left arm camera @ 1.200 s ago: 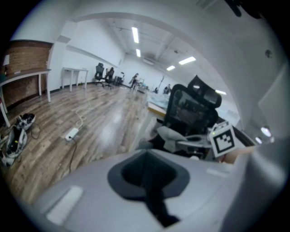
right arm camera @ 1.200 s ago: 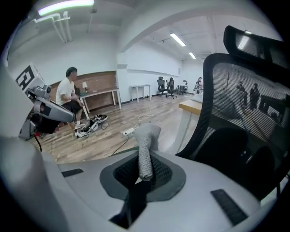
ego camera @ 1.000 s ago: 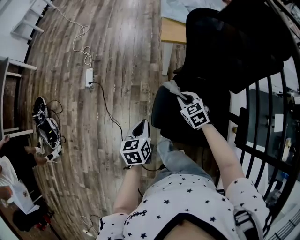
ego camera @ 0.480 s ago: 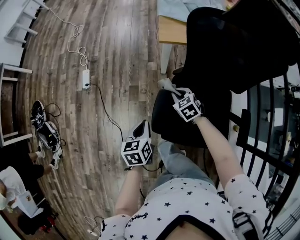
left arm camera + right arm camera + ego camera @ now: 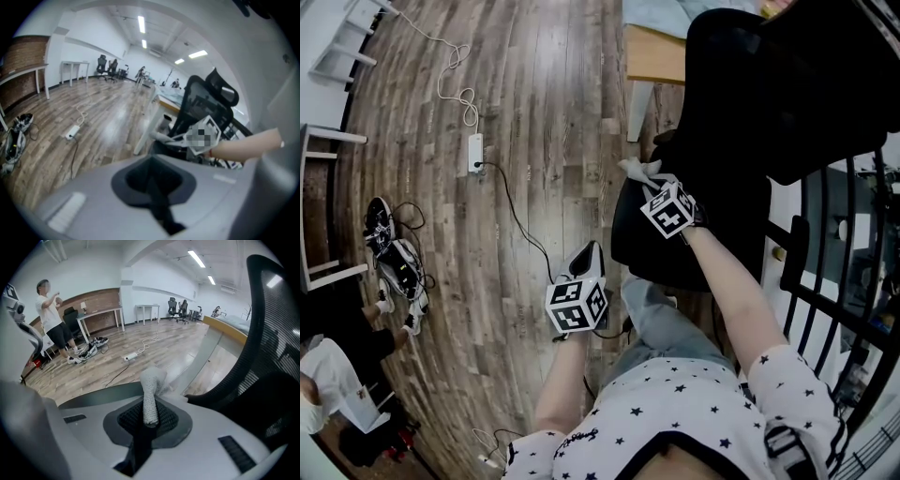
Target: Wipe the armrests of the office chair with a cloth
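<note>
- At nine o'clock in the head view, a heap of shoes (image 5: 394, 267) and tangled cables lies on the wood floor (image 5: 534, 112). Below it, at eight o'clock, a person in a white top (image 5: 323, 394) is cut off by the frame edge.
- At ten o'clock lies a white power strip (image 5: 476, 153). Its dark cord runs across the planks toward the middle.
- The left gripper (image 5: 586, 255) hangs over the floor at six o'clock from the frame's middle. Its jaws are clenched together on nothing, well apart from the chair. Its cube carries black-and-white square markers.
- The cloth (image 5: 637, 172), pale grey and bunched, sits at one o'clock from the left gripper. The right gripper (image 5: 656, 186) grasps it, jaws clamped on a twisted end that stands up between them.
- The black office chair (image 5: 750, 103) fills one to three o'clock, its mesh back cut off by the top and right edges. The cloth is at the chair's left edge, but the gripper covers the spot, so contact with an armrest cannot be made out.
- At twelve o'clock a wooden desk (image 5: 652, 58) is partly hidden behind the chair.
- At four o'clock stands a black railing (image 5: 825, 281).
</note>
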Motion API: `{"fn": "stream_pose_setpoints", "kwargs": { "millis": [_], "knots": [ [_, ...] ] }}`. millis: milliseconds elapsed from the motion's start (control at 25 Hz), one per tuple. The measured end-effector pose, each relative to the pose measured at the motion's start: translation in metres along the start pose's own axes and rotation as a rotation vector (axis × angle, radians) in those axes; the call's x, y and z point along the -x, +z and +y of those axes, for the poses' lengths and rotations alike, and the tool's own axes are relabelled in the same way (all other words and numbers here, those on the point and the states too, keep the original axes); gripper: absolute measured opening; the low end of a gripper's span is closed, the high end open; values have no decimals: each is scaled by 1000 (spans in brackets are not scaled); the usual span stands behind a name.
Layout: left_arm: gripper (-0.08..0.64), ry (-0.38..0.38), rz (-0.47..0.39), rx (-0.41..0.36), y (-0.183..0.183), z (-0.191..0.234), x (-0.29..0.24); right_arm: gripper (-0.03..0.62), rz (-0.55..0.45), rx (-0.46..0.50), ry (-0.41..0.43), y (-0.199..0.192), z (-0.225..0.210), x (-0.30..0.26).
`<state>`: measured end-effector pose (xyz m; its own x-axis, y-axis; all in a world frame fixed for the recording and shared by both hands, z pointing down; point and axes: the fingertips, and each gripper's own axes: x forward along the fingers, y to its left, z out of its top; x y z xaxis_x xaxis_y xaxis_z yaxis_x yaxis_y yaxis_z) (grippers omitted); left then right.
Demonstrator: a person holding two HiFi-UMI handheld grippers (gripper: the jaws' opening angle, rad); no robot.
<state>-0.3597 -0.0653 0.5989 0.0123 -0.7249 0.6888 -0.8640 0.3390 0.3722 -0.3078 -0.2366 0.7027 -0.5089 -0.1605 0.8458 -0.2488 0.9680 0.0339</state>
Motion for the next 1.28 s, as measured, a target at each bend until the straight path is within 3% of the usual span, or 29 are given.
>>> {"fn": "stream_pose_setpoints", "kwargs": {
  "millis": [440, 1280],
  "knots": [
    [5, -2, 10, 15, -11, 4, 9, 34, 48, -50, 5, -6, 4, -8],
    [6, -5, 6, 28, -26, 0, 28, 34, 62, -2, 60, -22, 56, 7]
  ]
}}
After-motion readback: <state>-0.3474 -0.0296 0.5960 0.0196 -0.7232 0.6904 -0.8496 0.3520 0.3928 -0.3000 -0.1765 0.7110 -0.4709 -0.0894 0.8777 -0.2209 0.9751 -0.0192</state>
